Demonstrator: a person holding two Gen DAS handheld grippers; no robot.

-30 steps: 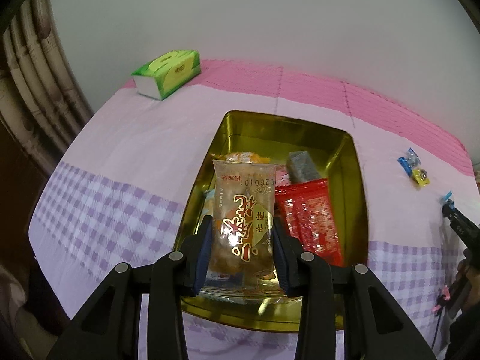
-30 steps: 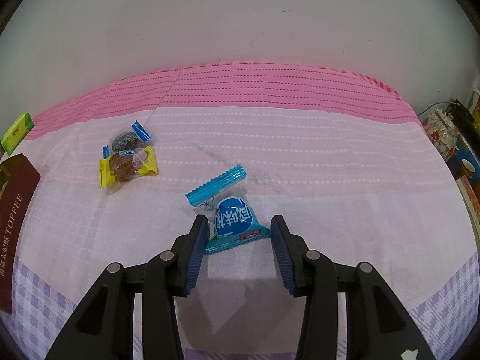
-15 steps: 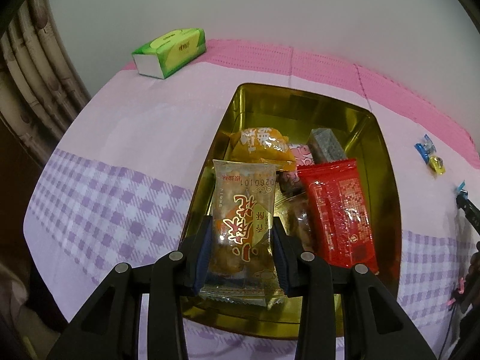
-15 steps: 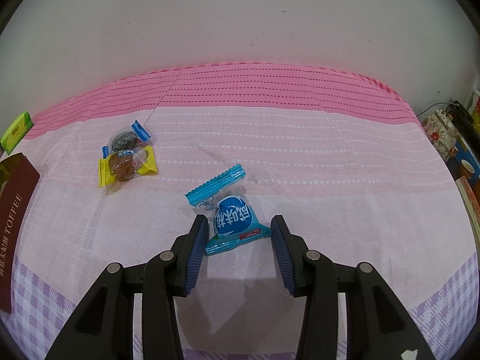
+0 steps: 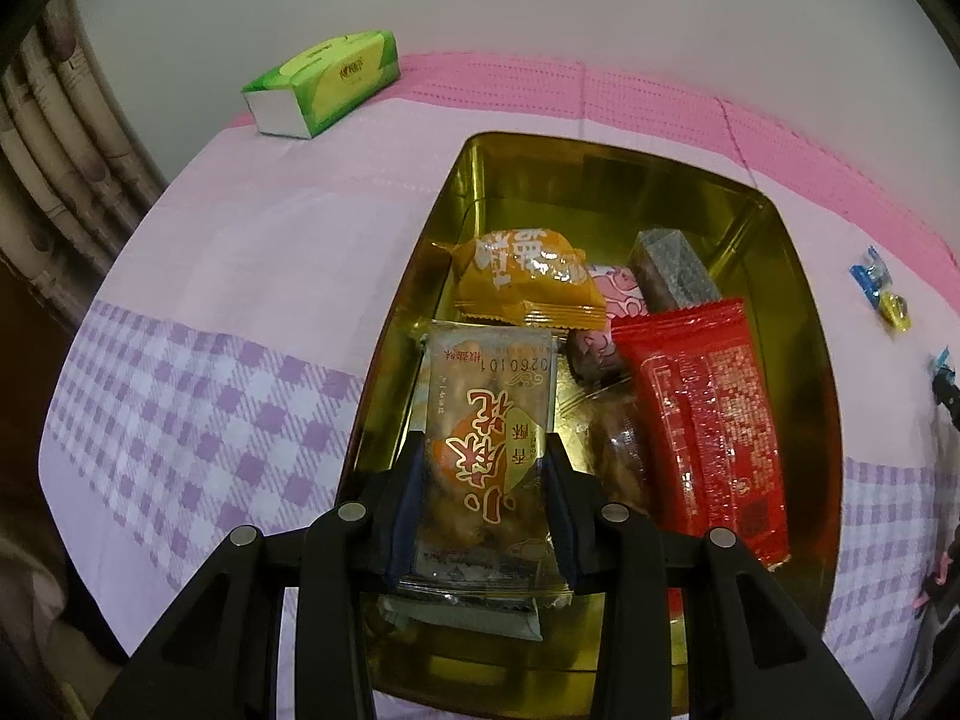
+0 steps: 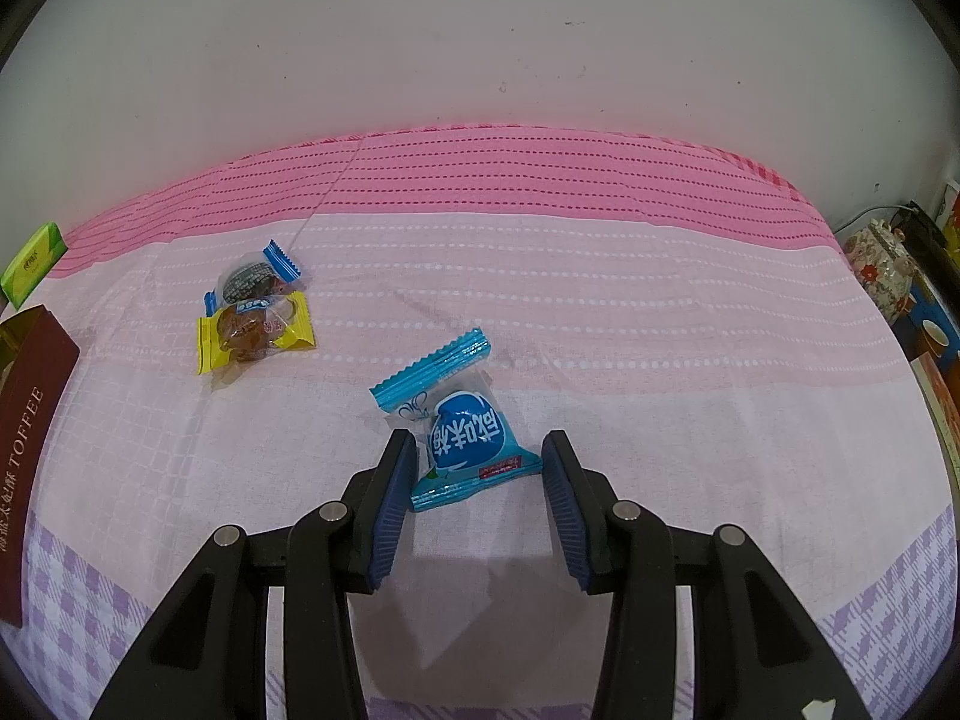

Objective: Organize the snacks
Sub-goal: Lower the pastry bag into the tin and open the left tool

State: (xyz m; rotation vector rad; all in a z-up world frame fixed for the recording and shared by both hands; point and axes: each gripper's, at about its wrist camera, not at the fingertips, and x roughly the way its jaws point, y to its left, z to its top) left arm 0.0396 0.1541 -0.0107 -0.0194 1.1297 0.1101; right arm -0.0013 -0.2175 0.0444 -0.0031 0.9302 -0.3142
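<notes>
Desk point(image 6: 600, 312): covered by a cloth, pink striped at the far edge by the wall, pale pink in the middle, purple check at the near edge.

Gold tin point(image 5: 804, 324): open, rectangular, lying on the cloth. Inside it, a red packet point(image 5: 702, 420) along the right side, an orange packet point(image 5: 528, 282) toward the far end, a grey-wrapped bar point(image 5: 675, 267) beside that, with smaller pink and brown wrappers between them.

Tin lid point(image 6: 30, 450): dark red, lettered "TOFFEE", at the left edge of the right wrist view.

Tissue pack point(image 5: 324, 81): green, at the far left corner of the cloth near the wall.

Left claw point(image 5: 485, 516): narrow, pads pressing both long sides of a clear biscuit packet point(image 5: 489, 420) with red and gold print. The packet is held over the near left part of the tin, its far end pointing toward the orange packet.

Right claw point(image 6: 477, 504): partly open, low over the cloth. A blue candy point(image 6: 462, 438) lies flat between the fingers; its near corner is close to the left pad and there is a gap on the right, so it does not look gripped.

Two small sweets lie together to the far left of the right claw: a yellow-wrapped sweet point(image 6: 255, 330) and, just behind and touching it, a blue-ended sweet point(image 6: 255, 282).
</notes>
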